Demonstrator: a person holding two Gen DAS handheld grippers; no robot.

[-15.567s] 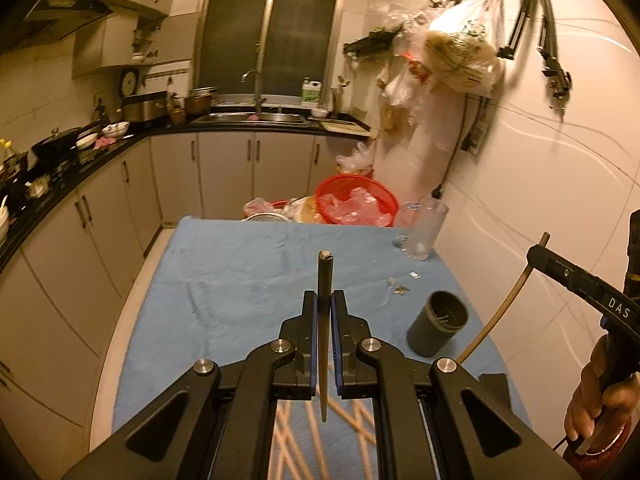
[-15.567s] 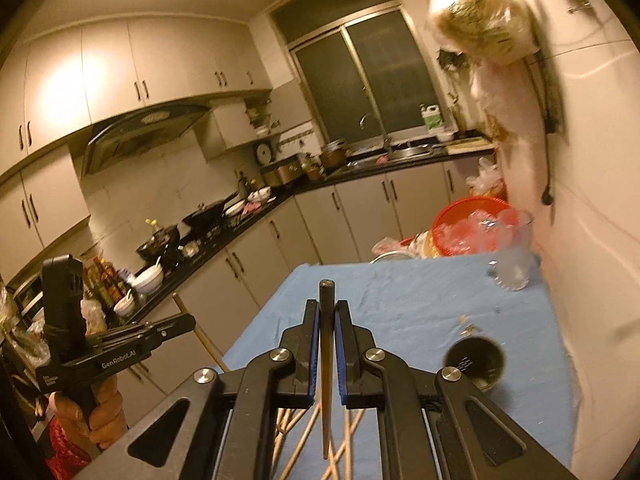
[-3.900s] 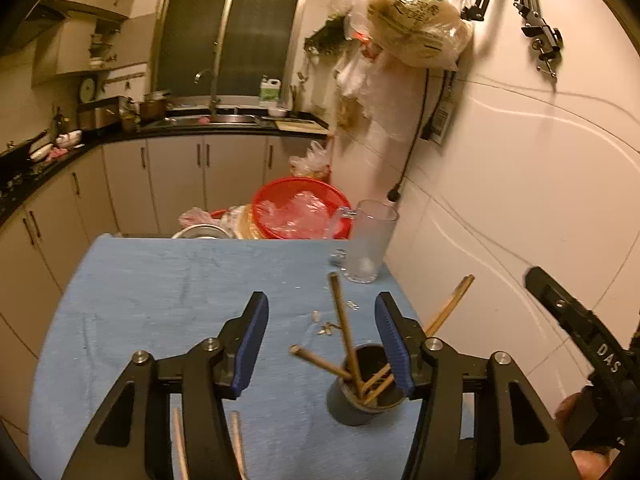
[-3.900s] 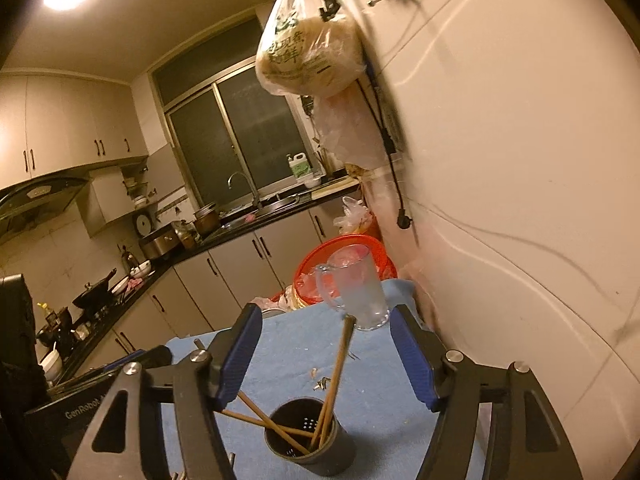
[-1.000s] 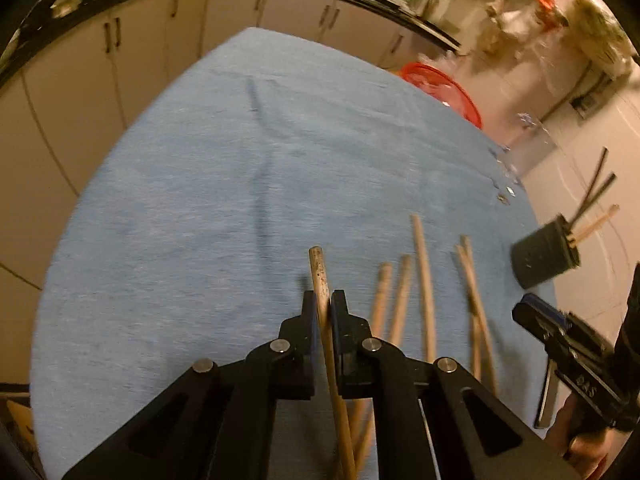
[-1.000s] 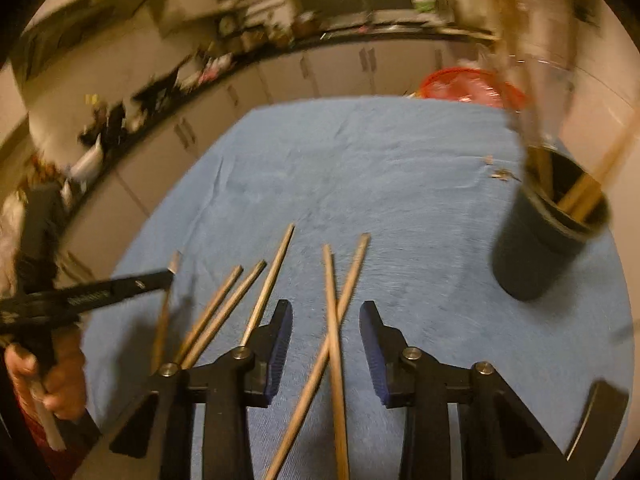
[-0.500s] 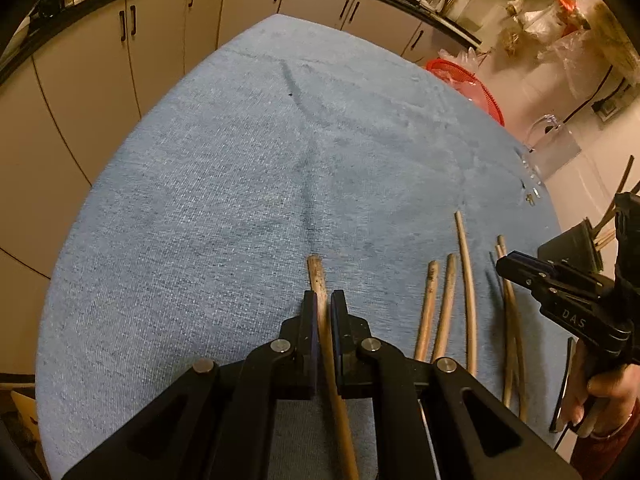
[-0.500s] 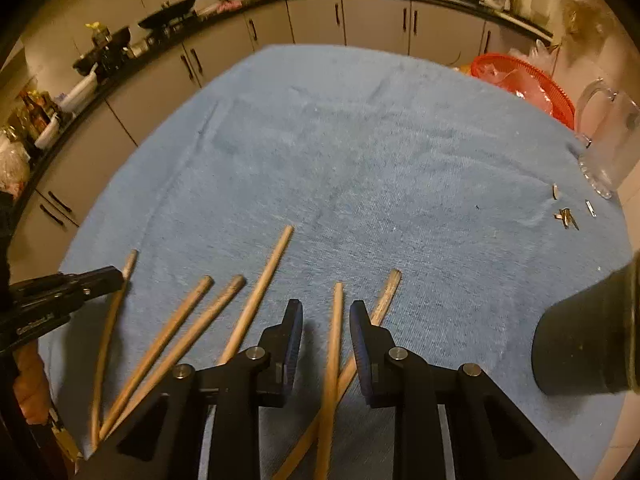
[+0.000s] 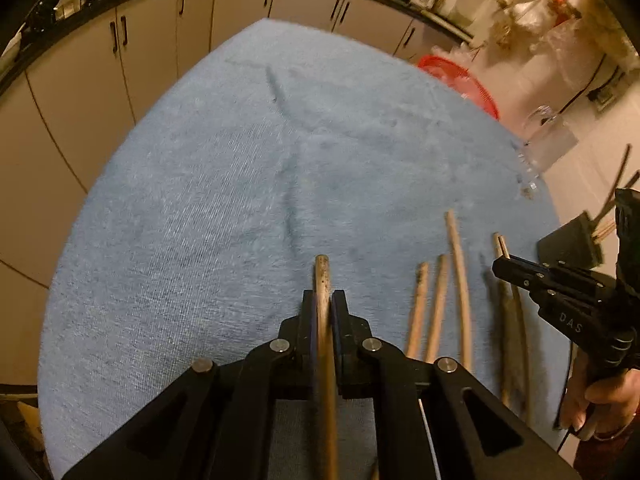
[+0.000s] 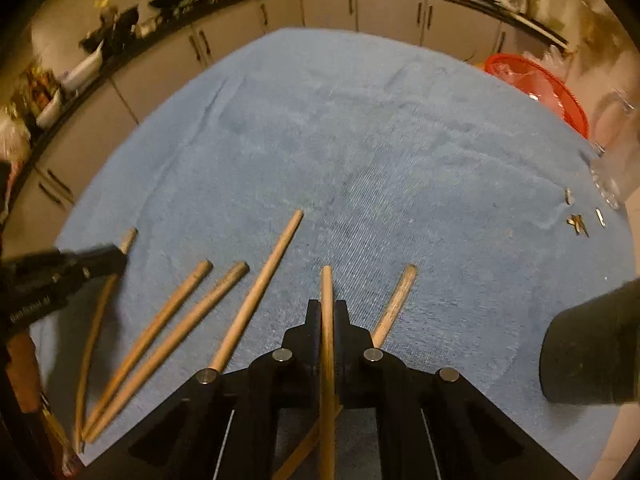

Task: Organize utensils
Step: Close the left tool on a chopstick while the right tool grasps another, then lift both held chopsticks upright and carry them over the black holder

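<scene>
My left gripper point(image 9: 323, 298) is shut on a wooden chopstick point(image 9: 322, 276) low over the blue cloth point(image 9: 240, 184). My right gripper point(image 10: 327, 306) is shut on another chopstick point(image 10: 326, 288), also low over the cloth. Several loose chopsticks point(image 10: 256, 292) lie on the cloth between the two grippers; they also show in the left wrist view point(image 9: 458, 280). The dark holder cup point(image 10: 592, 356) stands at the right; in the left wrist view point(image 9: 570, 242) it holds a few chopsticks. The right gripper shows in the left wrist view point(image 9: 500, 266), the left one in the right wrist view point(image 10: 116, 258).
A red basket point(image 10: 536, 84) and a glass pitcher point(image 9: 554, 140) stand at the table's far right corner. Small scraps point(image 10: 578, 224) lie on the cloth near the pitcher. Kitchen cabinets point(image 9: 100, 64) run along the left and back.
My right gripper has closed on a chopstick; half a second ago its jaws were apart around it. My left gripper still holds its chopstick and has barely moved.
</scene>
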